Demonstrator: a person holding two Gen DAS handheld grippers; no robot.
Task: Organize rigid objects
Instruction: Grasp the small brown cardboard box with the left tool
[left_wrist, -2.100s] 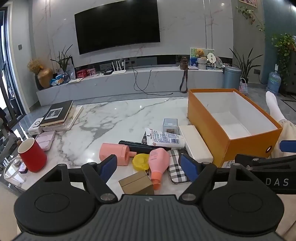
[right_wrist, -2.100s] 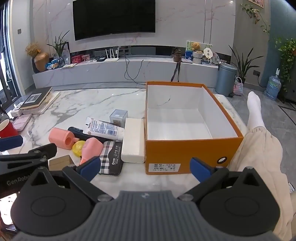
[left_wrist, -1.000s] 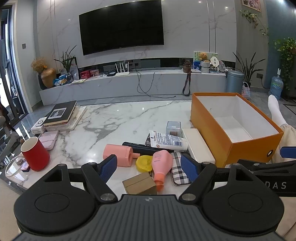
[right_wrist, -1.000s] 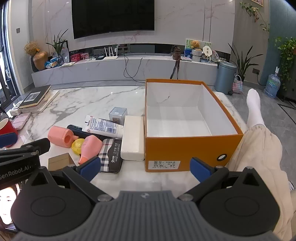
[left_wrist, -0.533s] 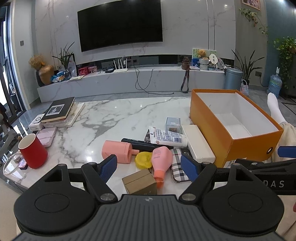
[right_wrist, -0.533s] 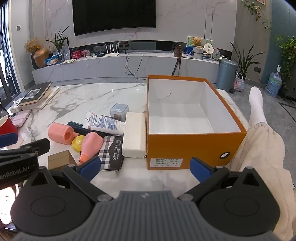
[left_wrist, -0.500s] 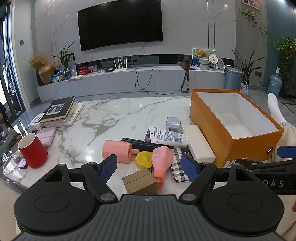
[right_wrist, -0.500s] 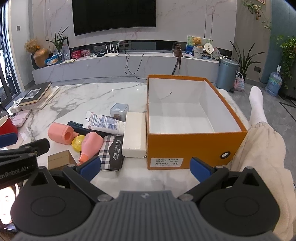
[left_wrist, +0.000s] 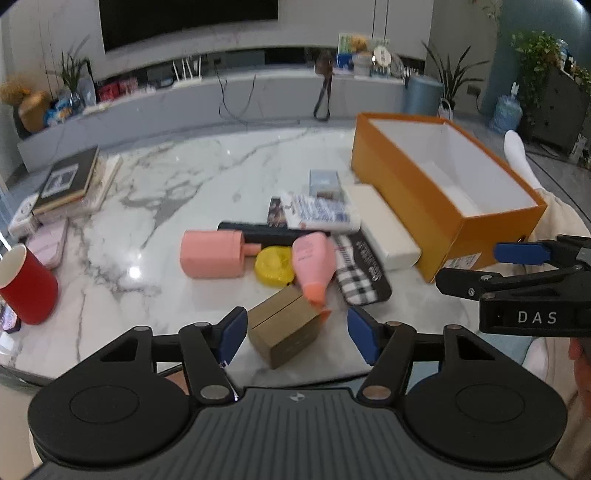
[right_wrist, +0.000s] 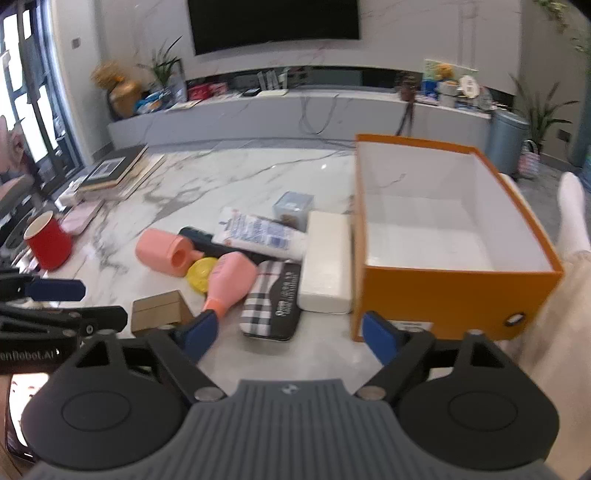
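Observation:
An open orange box (left_wrist: 450, 206) (right_wrist: 454, 291), white inside and empty, stands on the marble table (left_wrist: 177, 177). Left of it lie a white block (left_wrist: 388, 229) (right_wrist: 327, 262), a plaid case (left_wrist: 364, 273) (right_wrist: 273, 299), a pink bottle (left_wrist: 314, 266) (right_wrist: 231, 282), a yellow disc (left_wrist: 273, 264), a pink cylinder (left_wrist: 212, 254) (right_wrist: 162, 254), a white tube (left_wrist: 321, 216) (right_wrist: 262, 232), a small clear cube (left_wrist: 324, 181) and a brown cardboard box (left_wrist: 284, 326) (right_wrist: 159, 310). My left gripper (left_wrist: 295, 334) is open, its fingers on either side of the brown box. My right gripper (right_wrist: 288, 332) is open over the table's near edge, by the plaid case.
A red cup (left_wrist: 26, 284) stands at the near left edge. Stacked books (left_wrist: 66, 181) and a pink case (left_wrist: 48, 243) lie at the far left. A black bar (left_wrist: 266, 236) lies under the tube. A person's leg (right_wrist: 572, 221) is right of the box.
Both grippers have moved forward and tilted down toward the table. The left gripper now has the brown box between its open fingers; the right one has shifted left toward the pile.

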